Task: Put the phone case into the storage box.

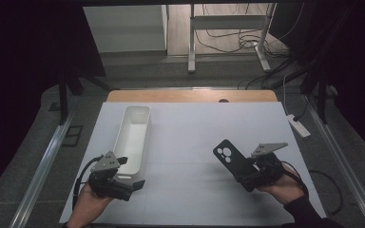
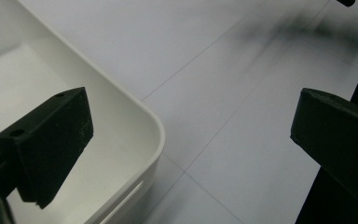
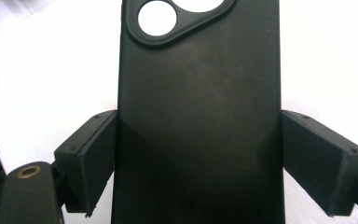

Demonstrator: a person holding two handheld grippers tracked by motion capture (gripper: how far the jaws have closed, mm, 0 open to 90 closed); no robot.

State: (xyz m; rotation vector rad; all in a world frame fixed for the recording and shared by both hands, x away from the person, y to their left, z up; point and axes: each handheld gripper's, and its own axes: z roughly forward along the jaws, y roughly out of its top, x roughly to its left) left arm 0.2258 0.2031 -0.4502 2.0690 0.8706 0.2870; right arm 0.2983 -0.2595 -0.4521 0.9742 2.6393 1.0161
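A black phone case point(image 1: 231, 159) with round camera cutouts is held above the white table mat, its cutout end pointing up and left. My right gripper point(image 1: 248, 172) is shut on its lower part; in the right gripper view both pads point(image 3: 93, 154) press the case point(image 3: 198, 116) from its two long sides. A long white tray point(image 1: 133, 137) lies at the left of the mat. My left gripper point(image 1: 135, 183) stands open at the tray's near end. In the left gripper view one of its fingers point(image 2: 46, 144) hangs over the tray's near corner point(image 2: 154, 140), and nothing is between its jaws.
The white mat point(image 1: 195, 133) covers a wooden table whose far edge point(image 1: 190, 96) shows bare. Beyond it stand a metal frame point(image 1: 228, 28) and loose cables on the floor. A white power strip point(image 1: 298, 125) lies off the table's right side.
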